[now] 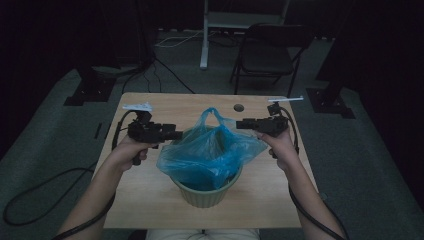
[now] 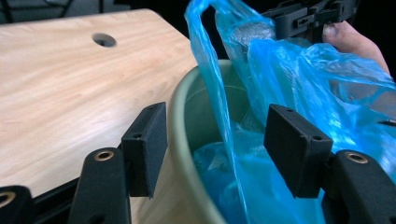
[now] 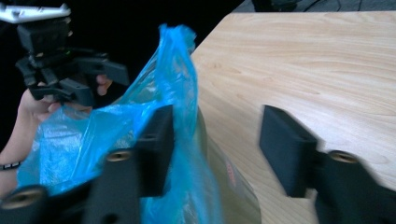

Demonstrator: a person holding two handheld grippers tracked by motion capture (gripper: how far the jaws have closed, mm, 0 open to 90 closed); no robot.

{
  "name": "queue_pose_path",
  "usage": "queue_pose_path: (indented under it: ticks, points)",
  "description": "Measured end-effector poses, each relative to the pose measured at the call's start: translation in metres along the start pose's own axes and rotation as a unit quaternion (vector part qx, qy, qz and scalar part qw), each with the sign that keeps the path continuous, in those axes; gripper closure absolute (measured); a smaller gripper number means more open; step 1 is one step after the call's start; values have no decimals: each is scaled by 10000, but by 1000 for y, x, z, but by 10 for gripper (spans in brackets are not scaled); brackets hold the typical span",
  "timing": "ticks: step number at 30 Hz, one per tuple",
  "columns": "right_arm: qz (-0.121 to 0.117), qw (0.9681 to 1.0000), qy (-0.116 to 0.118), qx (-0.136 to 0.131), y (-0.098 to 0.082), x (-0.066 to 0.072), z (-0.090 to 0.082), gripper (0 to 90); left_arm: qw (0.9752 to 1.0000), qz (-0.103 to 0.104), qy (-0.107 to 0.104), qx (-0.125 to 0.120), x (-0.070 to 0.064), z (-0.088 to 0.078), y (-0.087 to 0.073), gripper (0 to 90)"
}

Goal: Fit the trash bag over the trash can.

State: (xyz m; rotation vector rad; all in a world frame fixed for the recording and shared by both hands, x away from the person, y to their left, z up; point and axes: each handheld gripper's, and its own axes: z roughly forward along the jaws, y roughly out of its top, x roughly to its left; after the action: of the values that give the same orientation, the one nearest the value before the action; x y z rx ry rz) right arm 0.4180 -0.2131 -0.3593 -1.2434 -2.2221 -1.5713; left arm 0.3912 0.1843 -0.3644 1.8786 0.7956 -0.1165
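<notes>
Now both forearms come in from the bottom of the high view, and each hand holds its tool level, pointing inward to the middle of the table [image 1: 150,200]. The left gripper [image 1: 176,134] and the right gripper [image 1: 240,124] face each other across one green bucket [image 1: 205,196]. One blue plastic bag [image 1: 210,150] sits inside the bucket, its edges spread over the rim and one handle loop standing up. In the left gripper view the jaws stand apart; the bucket rim and a fold of bag lie between them, but the pads do not press. The right jaws are also released, beside the bag. One folding chair [image 1: 270,50] stands behind the table.
</notes>
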Motion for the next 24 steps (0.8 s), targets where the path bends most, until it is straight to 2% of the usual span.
queue_pose_path:
  ticks: [1,2,3,4,5,10,12,13,14,16,17,20,21,23,24]
  points:
    - [-56,10000,-18,43,0,1,2,573,10000,10,-58,31,-1,4,1,404]
    - [-106,9999,-28,71,1,2,4,705,10000,12,-70,47,-2,7,3,404]
    - [-162,9998,-51,125,3,4,5,793,9999,23,-65,81,-3,10,5,404]
    - [-219,9996,-118,148,4,6,6,868,9999,63,-67,107,-4,13,7,404]
    - [-279,9994,-178,126,7,8,6,900,9998,94,-77,160,-4,15,9,404]
    - [-362,9991,-62,-202,20,17,4,900,9994,182,43,278,-6,24,16,444]
    - [-393,9988,-19,-285,23,18,3,900,9993,260,73,252,-7,23,17,609]
    - [-394,9986,-13,-357,25,20,1,900,9989,376,210,182,-9,22,19,609]
    - [-435,9980,-58,-446,30,22,-2,900,9985,429,305,115,-10,20,19,789]
    - [-440,9978,-134,-488,34,22,-4,900,9974,540,472,5,-12,15,21,900]
    - [-430,9976,-152,-514,35,22,-4,900,9962,611,623,-42,-13,13,21,900]
    - [-413,9974,-186,-558,36,20,-4,900,9937,683,884,-95,-14,6,20,900]
    - [-450,9969,-285,-572,36,20,-3,900,9904,790,1132,-57,-15,4,19,900]
    - [-651,9944,-648,-515,34,20,1,900,9886,832,1256,-13,-13,-1,15,900]
    - [-736,9922,-885,-483,32,19,4,900,9850,897,1470,50,-13,-2,12,900]
